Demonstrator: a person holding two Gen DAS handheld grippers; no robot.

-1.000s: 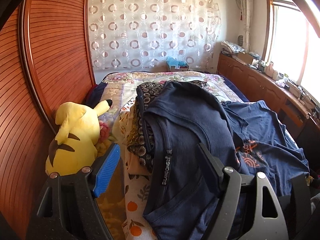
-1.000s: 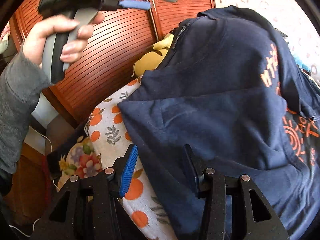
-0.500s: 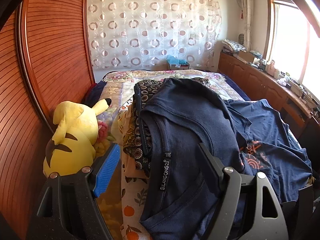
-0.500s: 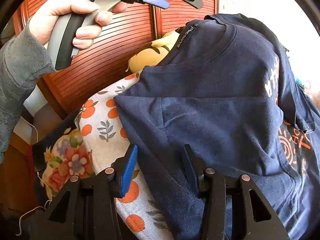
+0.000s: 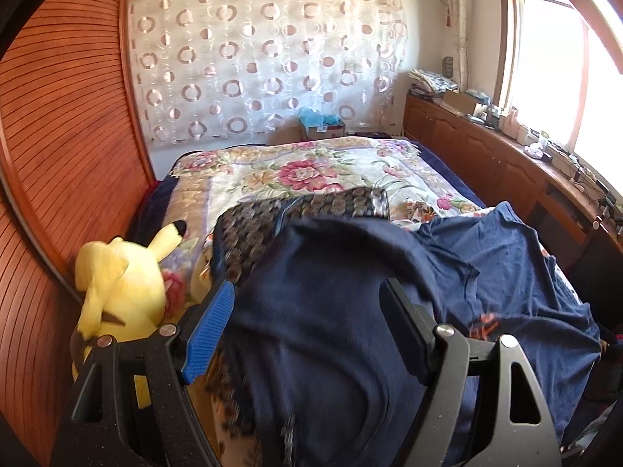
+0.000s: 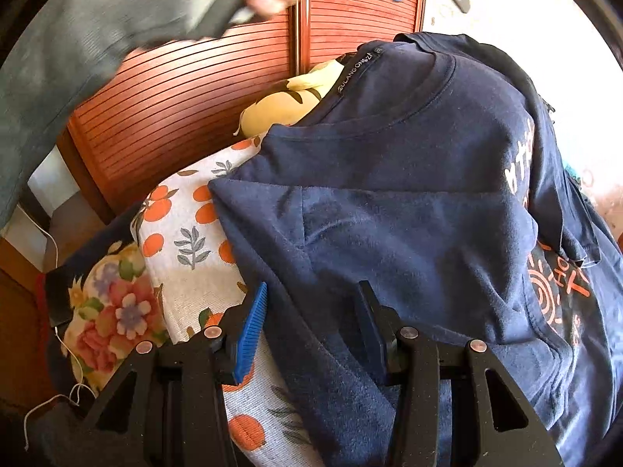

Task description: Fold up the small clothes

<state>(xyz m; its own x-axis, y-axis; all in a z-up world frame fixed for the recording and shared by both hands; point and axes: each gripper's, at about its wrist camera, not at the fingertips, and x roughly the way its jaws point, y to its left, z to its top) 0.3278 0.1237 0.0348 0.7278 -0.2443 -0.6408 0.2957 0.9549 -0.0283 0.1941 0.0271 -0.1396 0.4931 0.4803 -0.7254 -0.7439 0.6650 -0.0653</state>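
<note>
Item: navy T-shirt (image 6: pixel 389 202), one, draped over a heap on the bed (image 5: pixel 311 171).
Orientation: collar toward the slatted wooden panel (image 6: pixel 175 97); long axis runs from there across the bed toward the orange print.
Left gripper (image 5: pixel 307 327): jaws wide apart, empty, above the shirt.
Right gripper (image 6: pixel 311 319): jaws apart, hem fabric between them, not pinched.
Other: one yellow plush toy (image 5: pixel 120 284); one patterned garment (image 5: pixel 272 218) beneath the shirt.
</note>
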